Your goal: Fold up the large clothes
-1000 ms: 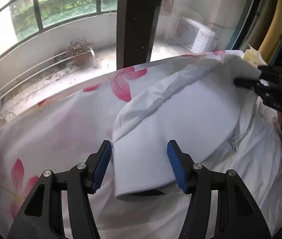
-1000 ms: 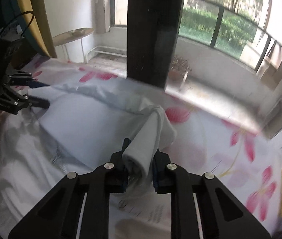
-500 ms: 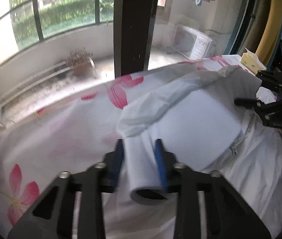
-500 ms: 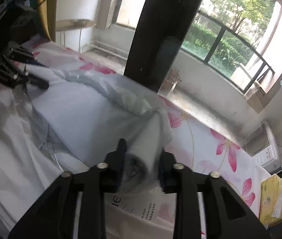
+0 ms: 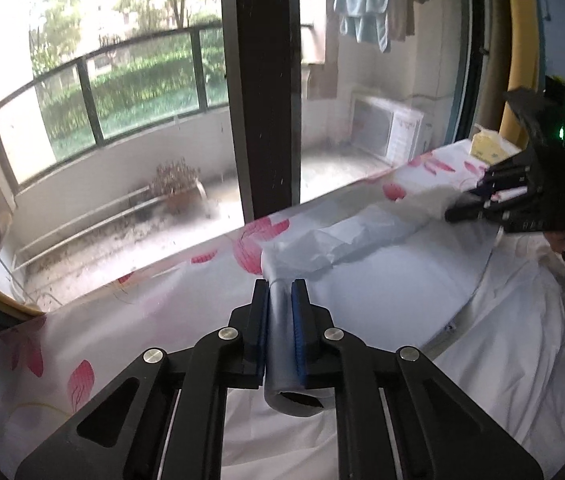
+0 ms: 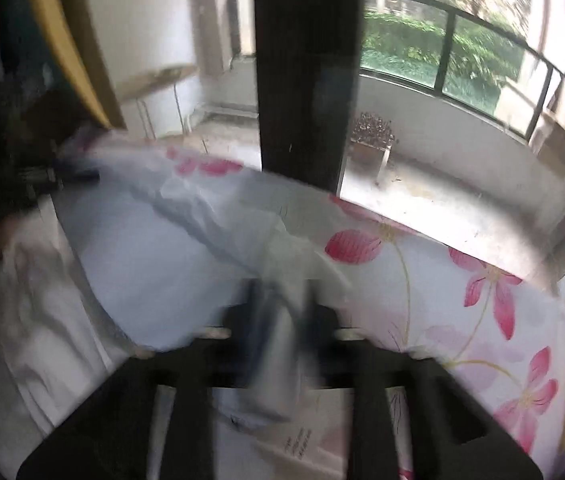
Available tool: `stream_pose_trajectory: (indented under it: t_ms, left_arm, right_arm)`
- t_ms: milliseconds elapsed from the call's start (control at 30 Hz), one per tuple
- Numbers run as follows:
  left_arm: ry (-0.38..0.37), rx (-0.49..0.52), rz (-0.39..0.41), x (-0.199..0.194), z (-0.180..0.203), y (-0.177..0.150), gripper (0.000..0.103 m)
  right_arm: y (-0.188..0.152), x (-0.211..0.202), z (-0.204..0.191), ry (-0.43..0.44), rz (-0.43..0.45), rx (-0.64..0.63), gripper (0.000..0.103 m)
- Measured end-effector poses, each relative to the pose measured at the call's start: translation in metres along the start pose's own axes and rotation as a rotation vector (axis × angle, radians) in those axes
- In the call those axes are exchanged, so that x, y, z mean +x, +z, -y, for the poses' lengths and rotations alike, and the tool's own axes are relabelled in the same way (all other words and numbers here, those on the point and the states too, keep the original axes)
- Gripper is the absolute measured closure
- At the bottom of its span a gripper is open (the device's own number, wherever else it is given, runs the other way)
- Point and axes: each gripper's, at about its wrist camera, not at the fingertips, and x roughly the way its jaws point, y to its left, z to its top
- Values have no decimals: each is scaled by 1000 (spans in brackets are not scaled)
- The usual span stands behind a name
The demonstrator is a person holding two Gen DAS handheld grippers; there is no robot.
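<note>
Now both grippers have just been closing: left gripper (image 5: pixel 280 320) went from spread around the sleeve cuff (image 5: pixel 282 368) to clenched on it, and the right gripper (image 6: pixel 280 320), blurred, loosened briefly then re-clamped on the other cuff (image 6: pixel 278 368). The white garment (image 5: pixel 382 300) lies on the floral-sheeted bed (image 5: pixel 102 320), sleeve drawn off the far side. Probably set to fold sleeves inward next.

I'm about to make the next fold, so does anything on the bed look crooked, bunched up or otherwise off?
Nothing damaged or spilled. The white garment isn't flat: its sleeve lies twisted and crumpled along the far edge, pinched at both ends by the left gripper and the right gripper. The right wrist view is blurred.
</note>
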Motion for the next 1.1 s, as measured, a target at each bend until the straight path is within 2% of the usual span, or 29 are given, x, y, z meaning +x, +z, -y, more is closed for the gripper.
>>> stream_pose_trajectory:
  t_ms: [67,167,300,467,767,1100]
  left_arm:
    - [33,31,17,-2,9,-6,91]
    - [47,53,38,-7,22,-13,90]
    - [48,52,78,-21,28,-18,90]
    - [36,36,91,-41,27,-25,90]
    - [-11,19,111,-77,35,-50,90]
    - [-42,28,82,-102,51,-80,90]
  right_arm:
    - [-6,1,-11,-39,-7,-37,89]
    - [-13,-13,-24,-107,32,-80,89]
    - [-21,-39,-36,-195,126,-123,89]
    - [-41,-60,-60,-229,163,-193,88]
    - [-70,-78,-83,-190,136,-173,88]
    - [-102,-90,-96,-169,104,-132,86]
